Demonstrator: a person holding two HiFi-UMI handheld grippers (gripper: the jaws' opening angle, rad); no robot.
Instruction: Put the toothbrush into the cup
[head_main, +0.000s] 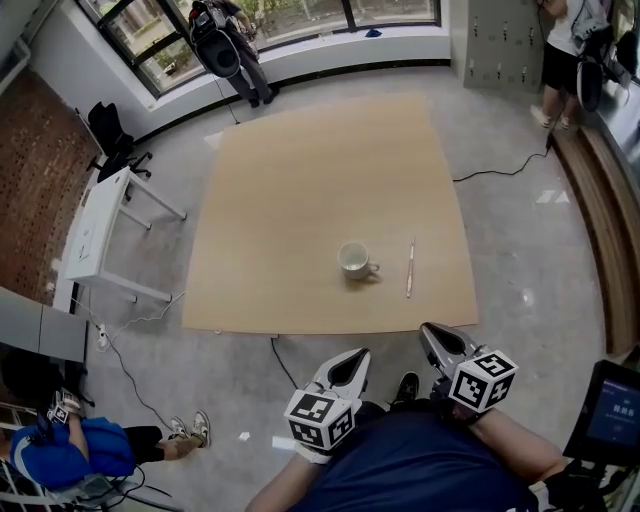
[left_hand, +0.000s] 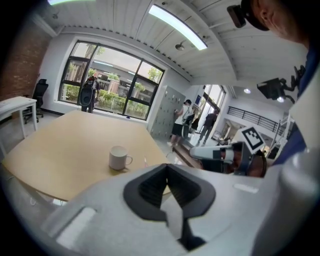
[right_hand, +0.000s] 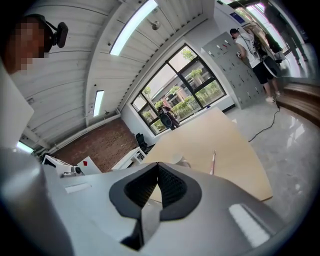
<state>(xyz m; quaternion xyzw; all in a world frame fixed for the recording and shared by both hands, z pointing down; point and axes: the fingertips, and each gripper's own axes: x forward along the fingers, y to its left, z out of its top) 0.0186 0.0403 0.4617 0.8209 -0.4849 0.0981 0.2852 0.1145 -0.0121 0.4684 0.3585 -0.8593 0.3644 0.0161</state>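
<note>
Two tools are in my hands, the left tool (head_main: 357, 356) and the right tool (head_main: 428, 332). Both are closed tight and hold nothing. They hang off the near edge of the table (head_main: 300, 180). The toothbrush (head_main: 410, 268) lies flat on the table, well ahead of my right tool, near the cup (head_main: 354, 260) but not touching it.

Left gripper (head_main: 352, 362) jaws shut and empty, right gripper (head_main: 436, 340) likewise, both angled slightly downward

In the right gripper view the cup (right_hand: 182, 160) is mostly hidden behind the right gripper (right_hand: 157, 165) (only its top shows). The toothbrush (head_main: 410, 268) is too small to tell its bristle end.
</note>
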